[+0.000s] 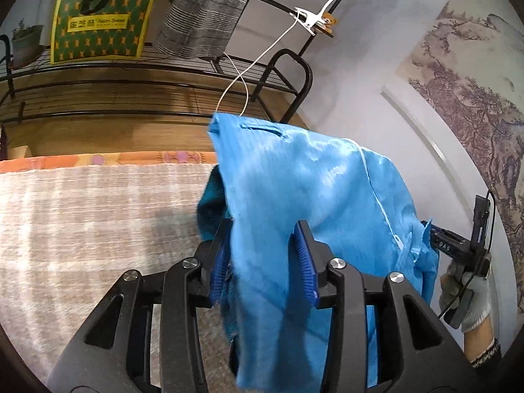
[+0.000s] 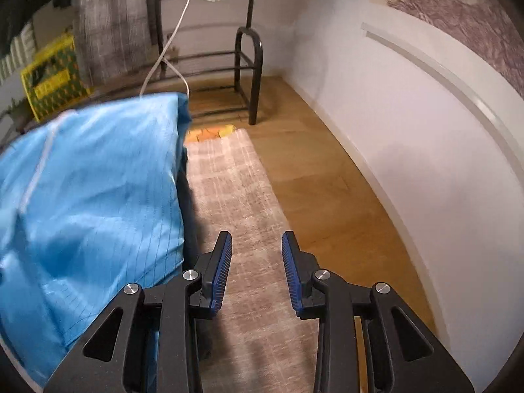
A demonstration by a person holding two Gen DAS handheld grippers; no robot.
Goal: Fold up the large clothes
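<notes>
A large bright-blue garment (image 1: 311, 180) hangs bunched in front of me over a pale woven rug (image 1: 98, 213). In the left wrist view my left gripper (image 1: 265, 239) has its jaws apart. A fold of the blue cloth drapes loosely down between them, and the pads do not press on it. In the right wrist view my right gripper (image 2: 257, 245) is open over the rug (image 2: 235, 180) with nothing between its fingers. There the garment (image 2: 98, 196) sits just to its left. A gloved hand (image 1: 465, 294) holds the right gripper at the far right of the left wrist view.
A black metal rack (image 1: 131, 91) stands behind the rug, holding a yellow-green bag (image 1: 104, 19) and a grey striped cloth (image 1: 203, 16). A white cable (image 1: 262, 55) hangs from a clip to the garment's top. A white wall (image 2: 409, 131) borders the wooden floor (image 2: 311, 180) on the right.
</notes>
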